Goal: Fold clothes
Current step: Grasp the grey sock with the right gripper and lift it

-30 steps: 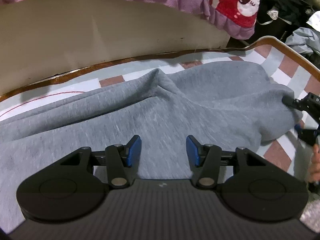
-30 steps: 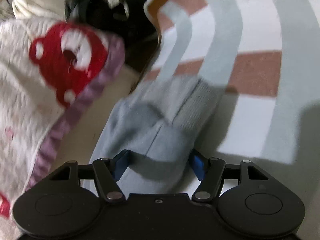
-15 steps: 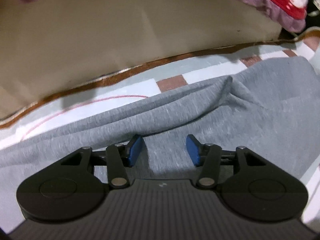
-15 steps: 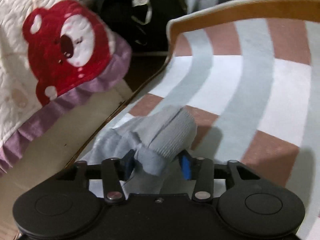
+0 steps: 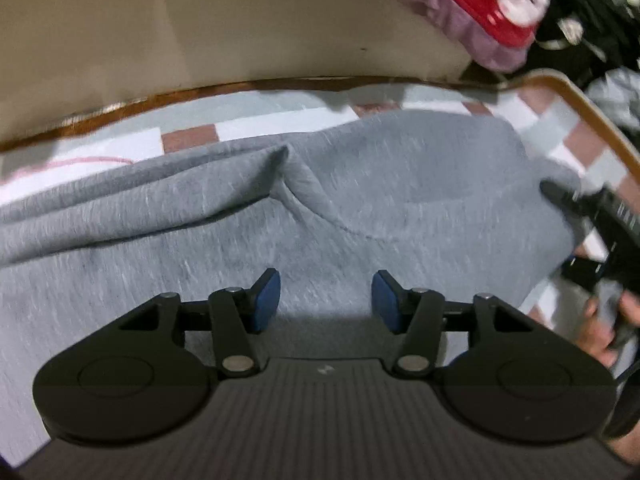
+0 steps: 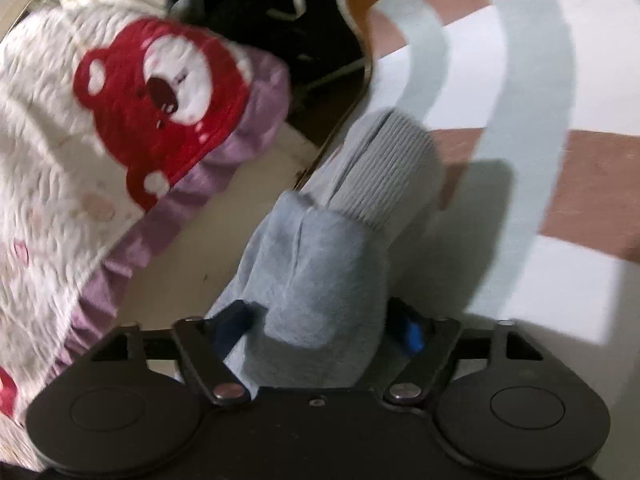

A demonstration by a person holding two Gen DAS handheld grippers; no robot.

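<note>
A grey sweatshirt (image 5: pixel 360 200) lies spread on the checked mat, with a fold ridge running across its middle. My left gripper (image 5: pixel 324 300) hovers low over its body, open, with only flat fabric under the blue pads. In the right wrist view, the grey sleeve (image 6: pixel 320 272) with its ribbed cuff (image 6: pixel 392 176) is bunched between the fingers of my right gripper (image 6: pixel 324 320). Those jaws stand spread wide, and the cloth fills the gap between them. The left wrist view shows the right gripper (image 5: pixel 592 216) at the garment's right edge, held by a hand (image 5: pixel 600 332).
The checked mat (image 6: pixel 520 80) has a brown border (image 5: pixel 580 100). A beige bed side (image 5: pixel 240 32) rises behind the mat. Over it hangs a quilt with a purple frill and a red bear (image 6: pixel 160 92). Dark clothes (image 6: pixel 280 12) are piled past the mat's far corner.
Half a second ago the right jaws were pinched closer on the sleeve; now they are spread wide again. The left view has swung back to the right over the sweatshirt.
</note>
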